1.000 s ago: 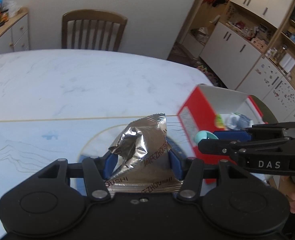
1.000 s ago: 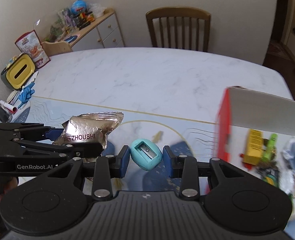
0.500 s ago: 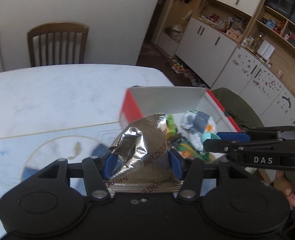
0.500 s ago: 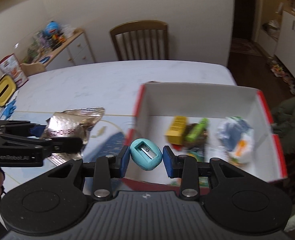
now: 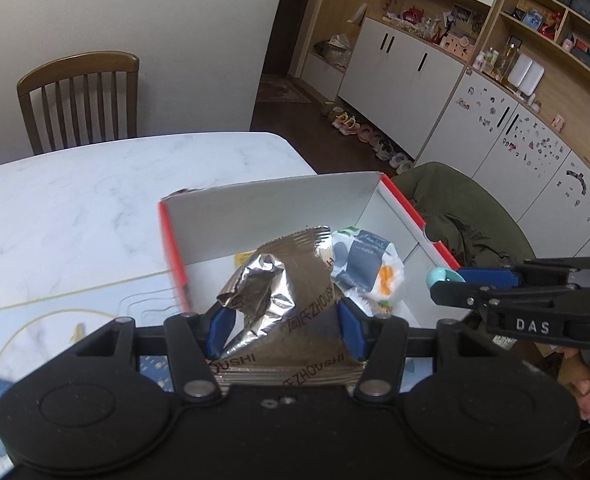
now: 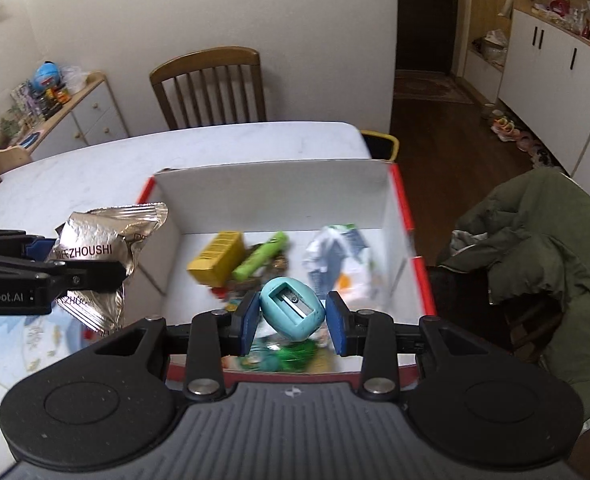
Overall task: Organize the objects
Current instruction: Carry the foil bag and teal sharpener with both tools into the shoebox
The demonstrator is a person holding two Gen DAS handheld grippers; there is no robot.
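Tabletop (image 5: 75,200) at far left, white marble, mostly out of the way now. Next along, left gripper (image 5: 285,320), blue pads clamped narrow on a crumpled foil snack packet (image 5: 291,280). Held over the patterned mat a second ago, now carried rightward to hang by the left wall of the red-and-white cardboard box (image 6: 271,184). Hard to tell whether over the rim or just outside it. Same shift on the other side: box only a blurred edge at the right a second ago, now square ahead and below. Means, probably, transport finished and only the two drops left.

Inside the box, left to right:
- yellow carton (image 6: 217,256), lying tilted
- green tube-shaped item (image 6: 261,256), touching the carton
- small dark bits beneath, too blurred to name
- white tissue pack (image 6: 339,256) with blue and orange print, toward the right wall
- something green and teal at the near wall, also blurred

Far part of the floor bare.

Right of centre, right gripper (image 6: 293,314), closed snugly on a teal egg-shaped pencil sharpener (image 6: 293,308), blade side up. Poised above the near-middle of the box, apparently clear of the contents. Neither held item inside yet. Further right, off the table, olive jacket (image 6: 535,248) draped over a seat.
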